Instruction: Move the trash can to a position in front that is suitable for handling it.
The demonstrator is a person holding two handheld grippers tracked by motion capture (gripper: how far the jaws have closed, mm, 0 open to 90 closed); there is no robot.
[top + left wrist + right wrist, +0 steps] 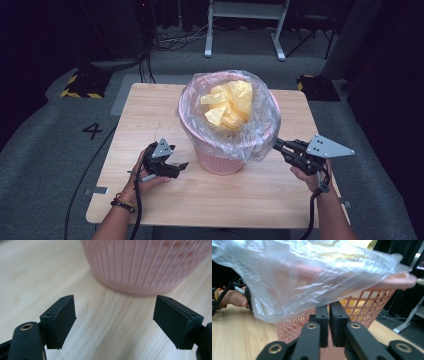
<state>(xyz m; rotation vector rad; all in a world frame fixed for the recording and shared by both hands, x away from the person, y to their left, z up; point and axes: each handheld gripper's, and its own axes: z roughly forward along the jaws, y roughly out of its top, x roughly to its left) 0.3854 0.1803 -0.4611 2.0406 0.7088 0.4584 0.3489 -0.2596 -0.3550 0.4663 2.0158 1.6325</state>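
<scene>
High view shows the right gripper [278, 144] pinching the clear plastic liner bag [260, 132] at centre frame (left gripper [183, 165] agape), so lifting it off the pink slatted basket [218, 162] seems next.

Lab: hazard-taped stands [81, 86], floor cables [175, 40]

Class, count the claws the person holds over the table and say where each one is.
2. The left claw hangs open beside the pink basket; the right claw pinches the clear bag at the basket's right side.
</scene>
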